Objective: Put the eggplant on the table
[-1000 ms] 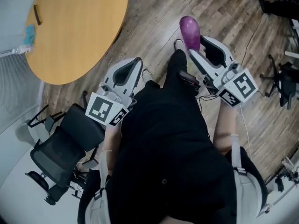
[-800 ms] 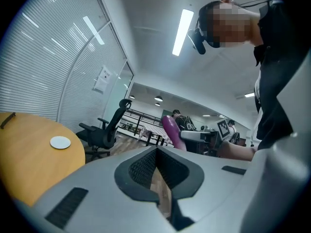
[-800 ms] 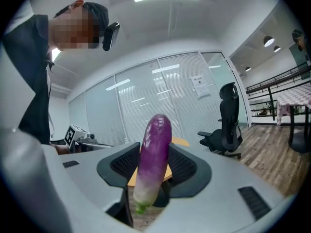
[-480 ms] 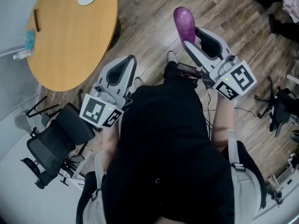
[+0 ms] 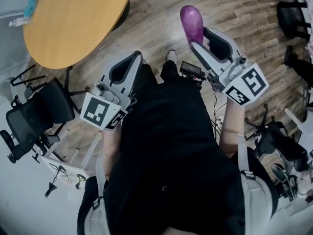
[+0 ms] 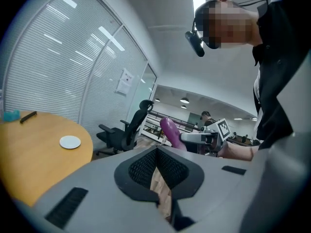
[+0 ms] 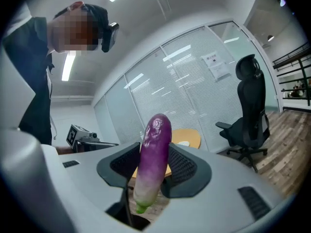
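Eggplant (image 7: 153, 154) sits clamped in the right gripper (image 5: 205, 38), pads on its lower, paler part near the green stem end. Most of the purple body sticks out past the jaws. It's over the wood floor (image 5: 146, 18), well apart from the table (image 5: 73, 23), off to the table's right in the head view.

Main risk is a slip or pivot. The skin is glossy, the grip is low, and there's lots of weight beyond the pads, so a quick swing toward the table could prob. tip it out onto the floor.

Next risk is placement. The table is round, so if it's set too near the rim or let go from too high, it may roll off.

The office chair (image 5: 34, 116) stands just beside the table's near edge and could snag an arm or leg on approach. The white plate (image 6: 70, 141) on the table is another thing to miss.

The left gripper (image 5: 128, 65) has its jaws together w/ nothing btwn them, nearer the table than the eggplant. It's no backup if the eggplant drops.
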{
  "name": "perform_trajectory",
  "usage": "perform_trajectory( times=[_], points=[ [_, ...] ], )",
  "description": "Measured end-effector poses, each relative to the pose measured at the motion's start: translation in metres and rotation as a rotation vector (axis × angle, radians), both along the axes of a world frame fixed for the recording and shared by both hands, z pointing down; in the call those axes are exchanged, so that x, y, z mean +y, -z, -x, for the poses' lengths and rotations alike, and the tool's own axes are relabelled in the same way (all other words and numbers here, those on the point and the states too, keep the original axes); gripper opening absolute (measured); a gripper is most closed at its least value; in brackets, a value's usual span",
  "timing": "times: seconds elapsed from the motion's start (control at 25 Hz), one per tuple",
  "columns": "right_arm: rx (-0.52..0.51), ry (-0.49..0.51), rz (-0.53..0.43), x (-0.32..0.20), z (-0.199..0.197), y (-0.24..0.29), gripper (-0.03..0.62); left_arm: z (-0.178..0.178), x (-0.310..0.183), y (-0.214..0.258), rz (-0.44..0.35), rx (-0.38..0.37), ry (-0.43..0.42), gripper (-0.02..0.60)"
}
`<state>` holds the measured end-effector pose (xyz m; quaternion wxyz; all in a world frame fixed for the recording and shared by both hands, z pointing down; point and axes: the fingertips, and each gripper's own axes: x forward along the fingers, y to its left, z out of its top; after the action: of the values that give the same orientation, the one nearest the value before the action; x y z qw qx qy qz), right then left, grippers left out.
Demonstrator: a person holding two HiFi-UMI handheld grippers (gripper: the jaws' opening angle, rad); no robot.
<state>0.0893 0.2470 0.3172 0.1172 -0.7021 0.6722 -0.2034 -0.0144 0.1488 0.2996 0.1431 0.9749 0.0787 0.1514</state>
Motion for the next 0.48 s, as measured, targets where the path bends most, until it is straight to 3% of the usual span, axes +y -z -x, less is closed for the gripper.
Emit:
perform_trajectory(
  times=[0.08, 0.2, 0.32, 0.48],
  points=[
    [-0.022, -0.025, -0.008, 0.047, 0.054, -0.014, 0.189, 0.054, 0.043, -0.015, 0.003, -0.018, -0.016, 0.011],
    [-0.011, 0.047, 0.0, 0.026, 0.091, -0.02, 0.189, 0.099, 0.031, -0.029, 0.017, -0.02, 0.055, 0.011],
    [0.014, 0.094, 0.017, -0.026, 0.1, -0.017, 0.189, 0.109, -0.011, -0.033, 0.028, -0.006, 0.089, 0.011],
    [0.076, 0.144, 0.046, -0.066, 0.095, -0.002, 0.189, 0.094, -0.046, -0.021, 0.024, 0.057, 0.103, 0.011]
  ],
)
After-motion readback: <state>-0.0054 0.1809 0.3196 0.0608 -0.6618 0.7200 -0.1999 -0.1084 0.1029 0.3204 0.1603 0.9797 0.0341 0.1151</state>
